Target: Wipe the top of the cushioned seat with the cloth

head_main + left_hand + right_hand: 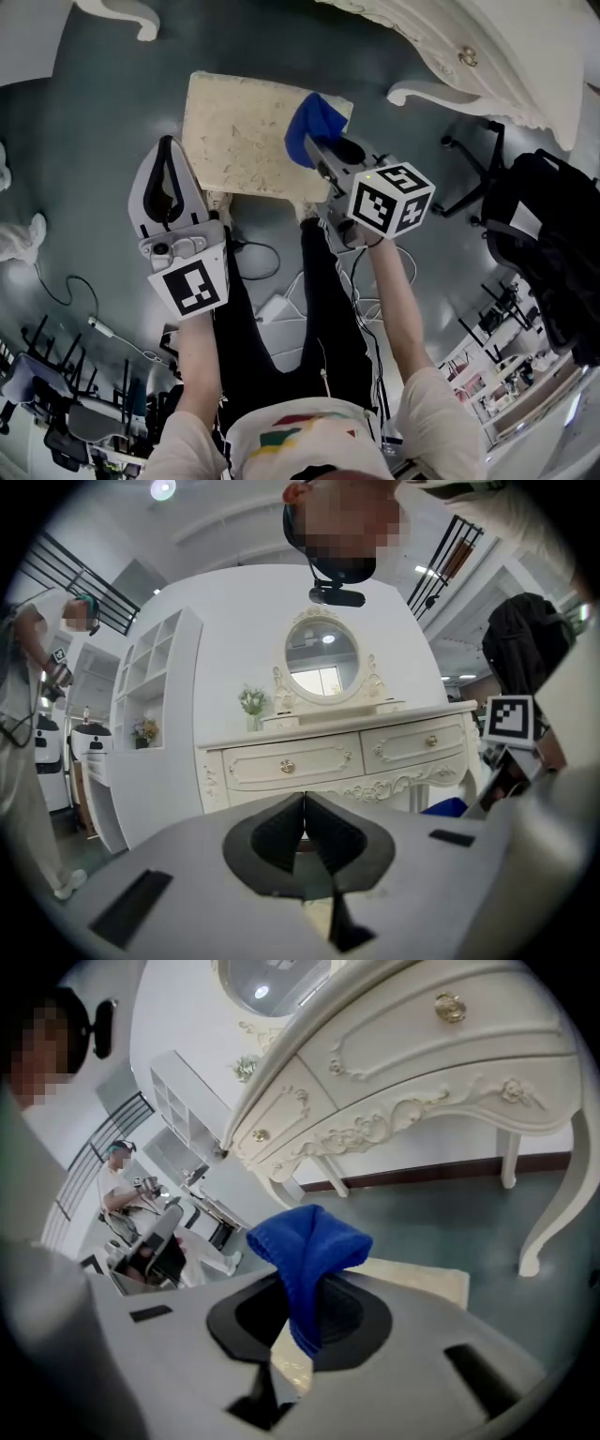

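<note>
Two grippers share the work unevenly: the right gripper (pixel 300 1335) pinches the blue cloth (pixel 309 1246) near one edge, so a folded bunch stands proud of the jaws — a free pad to drag across fabric. It hangs over the far right corner of the cushioned seat (pixel 239 131), a sensible place to begin a sweep, though whether cloth meets cushion I cannot tell. The left gripper (pixel 303 808), jaws pressed together on nothing, sits at the seat's near left edge — out of the wiping path. The seat stands on the floor (pixel 112 103) near a white dressing table (pixel 328 752).
</note>
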A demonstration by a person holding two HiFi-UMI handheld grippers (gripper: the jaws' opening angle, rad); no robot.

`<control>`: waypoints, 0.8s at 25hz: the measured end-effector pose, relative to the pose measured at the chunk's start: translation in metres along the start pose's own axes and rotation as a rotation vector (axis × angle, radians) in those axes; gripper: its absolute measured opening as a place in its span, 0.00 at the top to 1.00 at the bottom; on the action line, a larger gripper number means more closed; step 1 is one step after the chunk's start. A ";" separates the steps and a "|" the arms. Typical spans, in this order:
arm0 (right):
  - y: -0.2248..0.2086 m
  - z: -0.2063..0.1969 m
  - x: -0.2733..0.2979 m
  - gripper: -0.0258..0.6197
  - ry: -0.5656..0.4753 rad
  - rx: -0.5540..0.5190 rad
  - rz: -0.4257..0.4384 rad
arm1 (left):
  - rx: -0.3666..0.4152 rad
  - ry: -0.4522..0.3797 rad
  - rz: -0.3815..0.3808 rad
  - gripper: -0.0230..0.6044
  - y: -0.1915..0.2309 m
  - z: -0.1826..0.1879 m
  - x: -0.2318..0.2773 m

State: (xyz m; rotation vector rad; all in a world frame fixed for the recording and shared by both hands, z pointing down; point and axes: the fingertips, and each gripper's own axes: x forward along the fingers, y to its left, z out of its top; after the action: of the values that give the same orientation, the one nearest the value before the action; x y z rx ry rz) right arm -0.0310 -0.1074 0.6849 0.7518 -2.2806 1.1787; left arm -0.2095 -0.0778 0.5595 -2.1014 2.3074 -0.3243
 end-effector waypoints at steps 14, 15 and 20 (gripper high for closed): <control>0.151 -0.023 0.148 0.91 0.081 0.060 0.196 | -0.024 0.033 0.149 0.96 0.105 -0.018 -0.059; 0.154 -0.029 0.156 0.91 0.092 0.055 0.189 | -0.026 0.034 0.154 0.96 0.108 -0.020 -0.062; 0.148 -0.060 0.195 0.91 0.153 0.088 0.154 | -0.020 0.062 0.156 0.96 0.118 -0.038 -0.073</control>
State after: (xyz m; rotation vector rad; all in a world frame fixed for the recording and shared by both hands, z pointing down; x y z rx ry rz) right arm -0.2641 -0.0350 0.7506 0.5049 -2.2030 1.3656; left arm -0.3234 0.0092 0.5690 -1.9301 2.5004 -0.3701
